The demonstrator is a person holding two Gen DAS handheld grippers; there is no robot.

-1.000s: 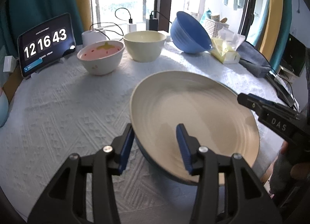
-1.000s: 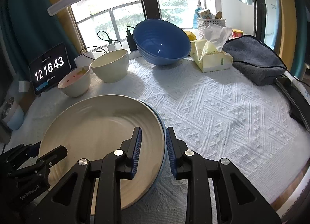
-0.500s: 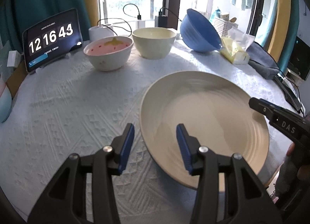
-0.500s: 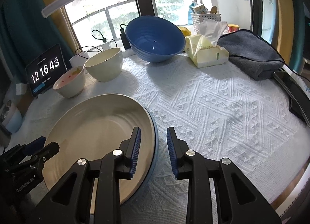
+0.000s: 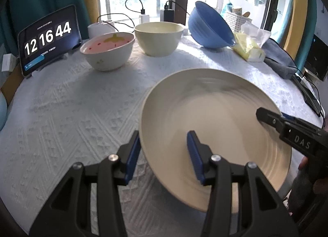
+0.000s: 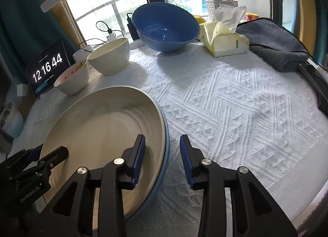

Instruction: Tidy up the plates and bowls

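Note:
A large cream plate [image 5: 215, 126] lies on the white tablecloth, and a blue edge shows under its right rim [image 6: 166, 144]. My left gripper [image 5: 164, 155] straddles the plate's left rim with the pads apart and not pressing. My right gripper [image 6: 163, 159] straddles the right rim; its jaws are opening, one pad over the plate and one outside it. Each gripper shows in the other's view: the right gripper [image 5: 287, 128] and the left gripper [image 6: 41, 161]. At the back stand a pink-lined white bowl [image 5: 107, 50], a cream bowl [image 5: 157, 38] and a blue bowl [image 6: 166, 26].
A tablet clock [image 5: 47, 38] leans at the back left, with chargers and cables behind the bowls. A yellow tissue pack [image 6: 223, 40] and a grey folded cloth [image 6: 274, 42] lie at the back right. A dark flat device [image 6: 315, 81] sits at the table's right edge.
My right gripper's jaws have widened off the plate's right rim. The plate's left side, raised earlier with its dark underside showing, has come down toward the cloth.

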